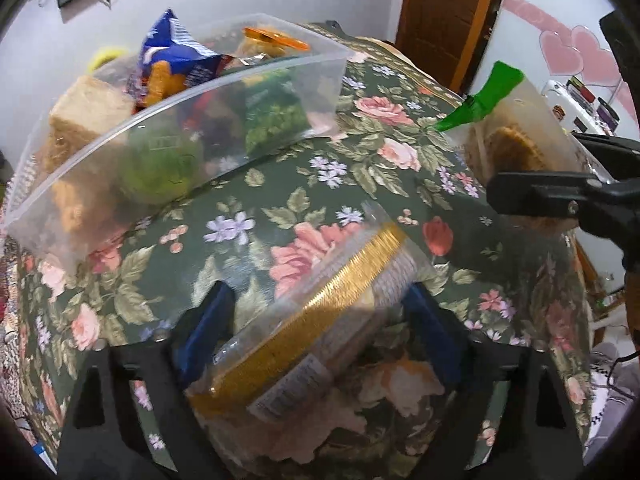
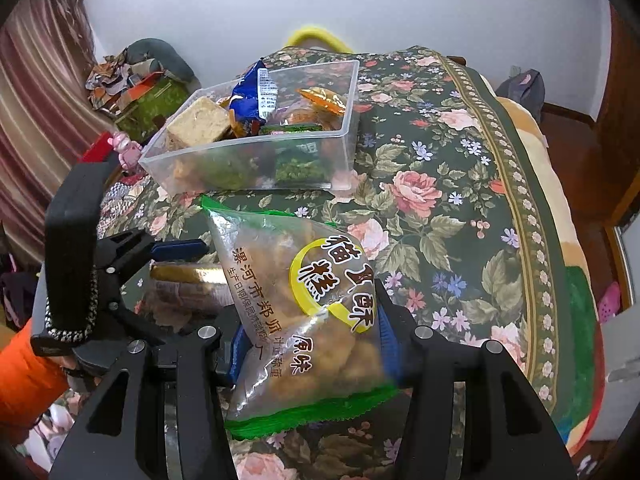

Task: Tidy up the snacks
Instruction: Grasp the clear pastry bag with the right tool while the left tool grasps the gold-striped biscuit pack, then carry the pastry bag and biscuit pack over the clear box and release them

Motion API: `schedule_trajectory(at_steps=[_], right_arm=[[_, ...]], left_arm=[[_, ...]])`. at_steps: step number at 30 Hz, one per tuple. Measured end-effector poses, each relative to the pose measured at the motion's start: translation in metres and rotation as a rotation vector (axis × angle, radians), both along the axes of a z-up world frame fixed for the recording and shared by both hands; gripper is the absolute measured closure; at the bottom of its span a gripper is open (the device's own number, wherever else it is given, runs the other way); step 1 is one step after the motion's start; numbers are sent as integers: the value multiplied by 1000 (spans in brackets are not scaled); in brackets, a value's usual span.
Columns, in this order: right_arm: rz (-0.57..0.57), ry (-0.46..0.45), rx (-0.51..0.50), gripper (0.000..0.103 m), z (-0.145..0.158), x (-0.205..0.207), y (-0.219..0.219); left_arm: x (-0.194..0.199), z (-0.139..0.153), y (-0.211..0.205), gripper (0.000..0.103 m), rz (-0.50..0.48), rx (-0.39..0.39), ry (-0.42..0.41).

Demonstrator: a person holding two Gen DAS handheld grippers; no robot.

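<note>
Both grippers were loaded: left gripper (image 1: 316, 320) clamped the gold pack (image 1: 316, 312), right gripper (image 2: 310, 340) pinched the green bag (image 2: 308, 312), both above the cloth (image 2: 440, 184), short of the bin (image 2: 256, 168). Risk: bin already heaped, so either packet might slide off. Bin's lower contents blurred; gold pack's label unreadable.

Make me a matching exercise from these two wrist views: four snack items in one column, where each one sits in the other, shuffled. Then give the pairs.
Items:
1. gold-trimmed snack packet
2. green-edged pastry bag
3. blue snack bag
4. clear plastic bin

Places:
A. standing on the floral cloth
B. gripped in the right claw
C. sticking up out of the bin
D. gripped in the left claw

Pairs: 1-D, 2-B, 3-C, 4-A
</note>
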State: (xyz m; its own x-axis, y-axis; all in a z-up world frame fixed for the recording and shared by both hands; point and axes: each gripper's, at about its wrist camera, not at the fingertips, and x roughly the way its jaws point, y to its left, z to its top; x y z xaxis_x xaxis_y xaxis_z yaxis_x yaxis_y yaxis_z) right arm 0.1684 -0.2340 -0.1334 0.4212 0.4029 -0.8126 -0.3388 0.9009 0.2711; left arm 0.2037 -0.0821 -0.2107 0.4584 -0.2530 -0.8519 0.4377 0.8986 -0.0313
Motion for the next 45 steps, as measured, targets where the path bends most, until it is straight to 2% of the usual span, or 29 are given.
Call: schedule_trajectory(at_steps=[3, 7, 10, 19, 26, 32, 45], right_arm=[[-1, 6, 14, 54, -1, 2, 2], [10, 5, 24, 54, -1, 1, 9], [22, -1, 24, 54, 2, -1, 14], [25, -23, 28, 54, 12, 1, 21], [29, -69, 30, 54, 25, 11, 28], [27, -101, 35, 54, 34, 21, 35], [15, -194, -3, 54, 60, 66, 54]], left_arm=[[-10, 4, 13, 38, 23, 6, -31], [-10, 7, 29, 56, 88, -27, -20], [-8, 10, 42, 63, 155, -72, 3], [-31, 20, 58, 65, 198, -94, -10], [-41, 48, 82, 67, 243, -123, -66], [-36, 63, 88, 67, 268, -136, -108], [-13, 125, 110, 67, 319, -155, -265]])
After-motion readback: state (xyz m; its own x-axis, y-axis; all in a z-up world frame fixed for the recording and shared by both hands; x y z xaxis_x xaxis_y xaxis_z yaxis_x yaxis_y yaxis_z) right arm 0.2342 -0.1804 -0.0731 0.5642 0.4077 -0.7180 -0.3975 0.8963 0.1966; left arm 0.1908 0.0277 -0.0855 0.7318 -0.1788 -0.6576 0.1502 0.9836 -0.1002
